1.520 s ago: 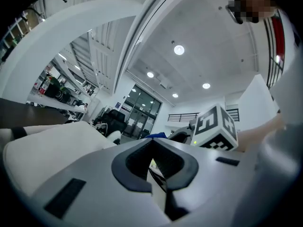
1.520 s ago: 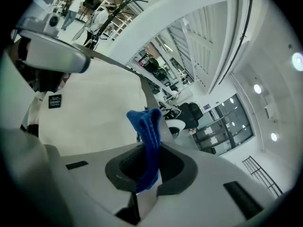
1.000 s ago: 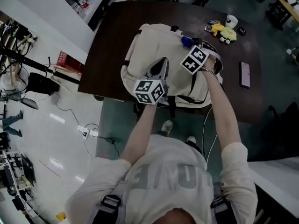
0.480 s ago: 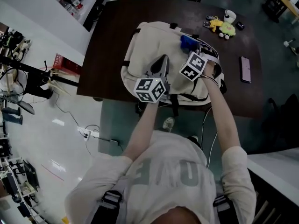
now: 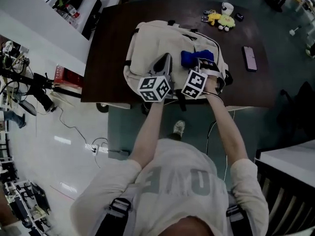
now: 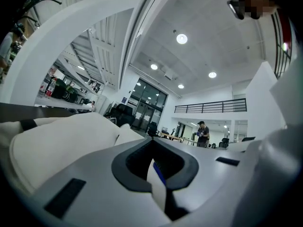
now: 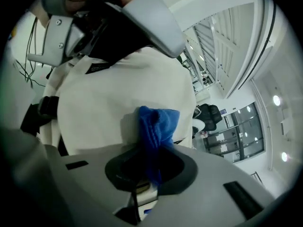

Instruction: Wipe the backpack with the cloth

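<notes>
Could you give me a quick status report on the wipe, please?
Right tool shut on blue cloth, cloth against cream backpack. Left tool shut, over the backpack. Phone and toys well aside on the table; nothing in the way.

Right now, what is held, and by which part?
The right gripper pinches the blue cloth by a bunched end; the left gripper is shut on nothing.

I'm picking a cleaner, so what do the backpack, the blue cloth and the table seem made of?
The backpack: cream matte woven fabric, perhaps canvas or nylon; it sags and creases softly. The cloth: blue, likely microfibre or knit; nubbly surface, bunches limply. The table: dark brown, smooth, slight sheen; wood or laminate, unclear which.
</notes>
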`<action>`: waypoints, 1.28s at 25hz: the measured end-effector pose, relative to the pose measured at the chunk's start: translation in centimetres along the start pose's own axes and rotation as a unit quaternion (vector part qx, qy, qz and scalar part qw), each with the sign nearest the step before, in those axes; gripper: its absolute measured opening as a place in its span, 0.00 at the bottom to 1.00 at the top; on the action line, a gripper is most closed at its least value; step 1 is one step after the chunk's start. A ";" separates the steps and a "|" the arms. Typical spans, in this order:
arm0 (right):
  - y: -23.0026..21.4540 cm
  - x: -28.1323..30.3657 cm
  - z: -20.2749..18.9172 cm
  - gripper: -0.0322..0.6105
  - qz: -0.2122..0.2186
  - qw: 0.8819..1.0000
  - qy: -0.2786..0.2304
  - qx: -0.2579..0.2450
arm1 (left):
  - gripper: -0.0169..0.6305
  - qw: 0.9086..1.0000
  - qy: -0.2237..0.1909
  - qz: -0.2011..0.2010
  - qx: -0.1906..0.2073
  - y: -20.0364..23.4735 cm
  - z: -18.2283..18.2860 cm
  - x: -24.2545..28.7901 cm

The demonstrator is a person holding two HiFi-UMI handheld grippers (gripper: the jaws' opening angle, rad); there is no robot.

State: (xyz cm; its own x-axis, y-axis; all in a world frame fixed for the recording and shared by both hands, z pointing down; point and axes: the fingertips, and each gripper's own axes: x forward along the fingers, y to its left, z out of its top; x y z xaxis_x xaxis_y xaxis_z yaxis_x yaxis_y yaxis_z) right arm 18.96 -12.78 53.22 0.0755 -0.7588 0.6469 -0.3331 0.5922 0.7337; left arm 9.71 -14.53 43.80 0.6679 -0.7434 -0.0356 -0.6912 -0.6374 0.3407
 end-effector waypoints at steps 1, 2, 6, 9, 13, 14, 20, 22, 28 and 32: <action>0.7 -0.5 -0.1 0.11 0.002 1.000 0.002 0.000 | 0.03 1.000 -0.001 -0.003 0.001 -0.5 0.1 -0.5; 1.4 -0.9 -0.1 0.11 0.004 1.000 0.004 0.000 | 0.03 1.000 -0.002 -0.006 0.002 -0.9 0.1 -1.2; 4.1 -2.5 0.5 0.11 0.009 1.000 0.005 -0.004 | 0.03 1.000 0.003 -0.008 0.003 -1.6 -0.7 -3.7; 5.9 -3.7 0.6 0.11 0.012 1.000 0.007 -0.006 | 0.03 1.000 0.012 -0.014 0.000 -2.5 -1.7 -5.3; 8.3 -5.5 1.0 0.11 0.010 1.000 0.009 -0.019 | 0.03 1.000 0.018 -0.019 -0.003 -3.3 -2.5 -7.6; 8.9 -5.9 1.1 0.11 0.009 1.000 0.009 -0.021 | 0.03 1.000 0.020 -0.020 -0.004 -3.4 -2.7 -8.0; 12.1 -7.7 1.5 0.11 0.012 1.000 0.008 -0.019 | 0.03 0.999 0.026 -0.028 -0.007 -4.2 -3.6 -9.5; 13.0 -8.1 1.5 0.11 0.020 1.000 0.007 -0.014 | 0.03 0.999 0.026 -0.031 -0.008 -4.7 -3.7 -9.7; 15.7 -9.3 0.6 0.11 0.048 0.999 0.007 -0.019 | 0.03 0.999 0.021 -0.044 -0.004 -6.2 -3.3 -10.0; 10.8 -10.5 0.6 0.11 0.008 1.000 -0.015 0.013 | 0.03 0.999 0.019 -0.041 -0.011 -5.9 -3.2 -9.8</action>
State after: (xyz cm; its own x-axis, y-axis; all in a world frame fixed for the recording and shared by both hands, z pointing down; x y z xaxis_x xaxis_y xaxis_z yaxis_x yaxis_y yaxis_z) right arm 13.97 1.43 54.22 0.0425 -0.7576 0.6513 -0.3582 0.5970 0.7178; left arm 8.17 -2.86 45.19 0.7325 -0.6801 -0.0290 -0.6277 -0.6914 0.3578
